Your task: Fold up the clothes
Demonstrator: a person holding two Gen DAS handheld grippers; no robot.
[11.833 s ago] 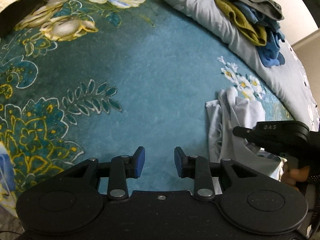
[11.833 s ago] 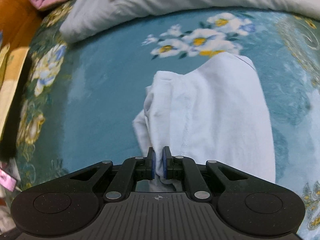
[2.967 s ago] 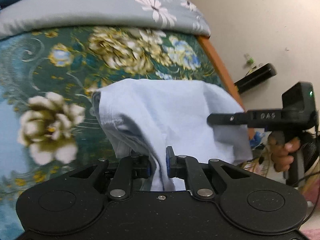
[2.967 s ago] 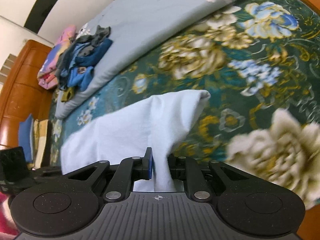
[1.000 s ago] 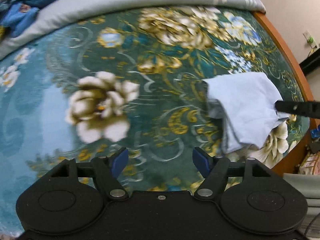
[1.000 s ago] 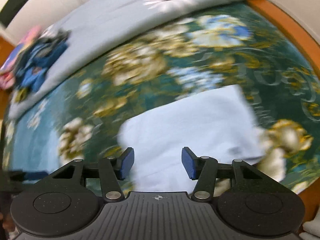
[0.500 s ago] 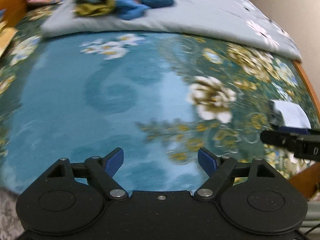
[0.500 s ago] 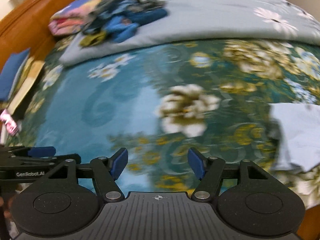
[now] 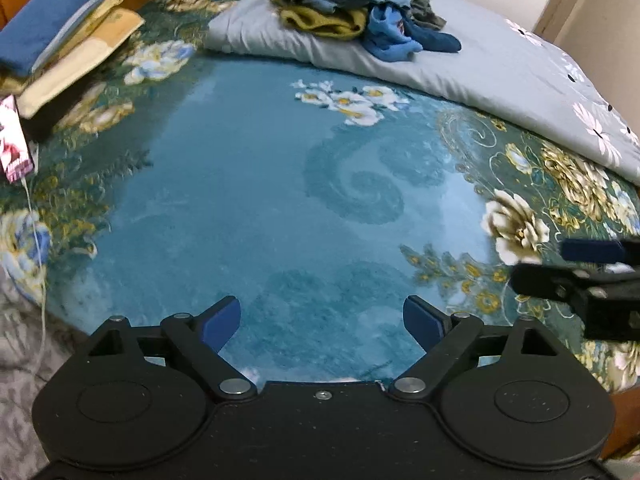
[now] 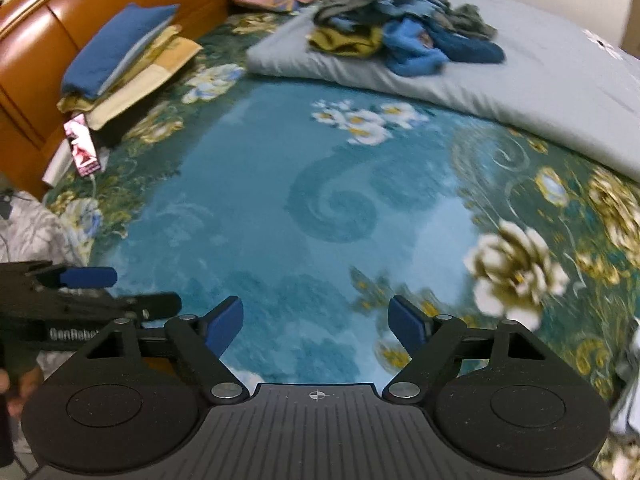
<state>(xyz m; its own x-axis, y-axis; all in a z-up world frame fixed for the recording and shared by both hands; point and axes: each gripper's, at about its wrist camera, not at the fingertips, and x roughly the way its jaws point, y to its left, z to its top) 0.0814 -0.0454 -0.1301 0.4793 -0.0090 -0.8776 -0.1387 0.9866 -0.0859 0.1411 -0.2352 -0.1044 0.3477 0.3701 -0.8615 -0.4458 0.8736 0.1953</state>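
L gripper (image 9: 322, 318) is hanging w/ jaws spread wide, nothing btwn the blue pads, only teal floral blanket (image 9: 248, 200) showing under them. R gripper (image 10: 318, 322) is sitting the same way: released, empty, pads apart over bare blanket. Both sets of jaws have just been opening further, no cloth in either gap.

Unfolded clothes pile (image 9: 360, 4) is lying at top centre of L view, heaped on the grey quilt (image 9: 500, 64) that is running along the far side. Judging from that, both tools are pointing toward the pile w/ jaws wide so the next garment can be taken; the open teal middle is prob. serving as the folding area.

What differs btwn views: R view is showing the orange-brown headboard (image 10: 36, 48) at upper left and a sliver of pale blue cloth (image 10: 630, 380) at lower right edge, likely a folded piece set aside, though too cropped to be sure. L view is missing both. L view is catching the R tool at mid right edge; R view is catching the L tool at lower left. Stacked pillows (image 10: 124, 60) are showing in both, upper left.
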